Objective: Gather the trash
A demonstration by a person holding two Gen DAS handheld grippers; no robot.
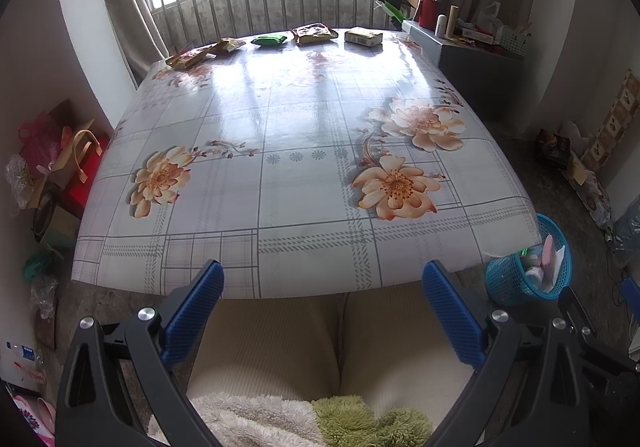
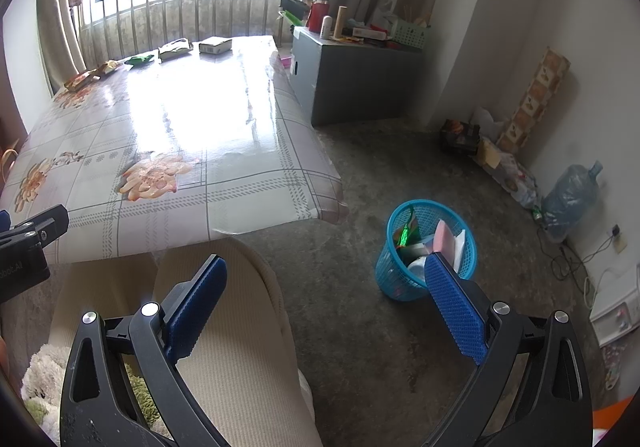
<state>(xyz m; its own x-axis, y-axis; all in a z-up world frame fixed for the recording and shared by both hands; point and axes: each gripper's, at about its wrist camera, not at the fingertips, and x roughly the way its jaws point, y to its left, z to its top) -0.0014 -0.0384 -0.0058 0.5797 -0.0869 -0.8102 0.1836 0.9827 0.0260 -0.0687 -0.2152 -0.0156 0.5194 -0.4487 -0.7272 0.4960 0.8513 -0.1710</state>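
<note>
Left wrist view: left gripper [image 1: 322,289] nearest, held over person's lap [image 1: 320,339], jaws spread wide, nothing held. Table [image 1: 280,259] w/ floral cover just beyond. Trash sits in a row along far edge: orange packets [image 1: 188,58] far left, green packet [image 1: 269,40] centre, brown packet [image 1: 314,33], small box [image 1: 363,36] to the right. Blue basket [image 1: 508,283] on floor, near right, off table corner.

Right wrist view: right gripper [image 2: 326,281] also over lap, jaws wide apart, empty. Basket [image 2: 390,267] near right on floor, already part-filled w/ wrappers.

Assessment: between pickups; five items approx. remain. Next move calls for a long reach across table to far edge, closing on one packet, then carrying to basket.
</note>
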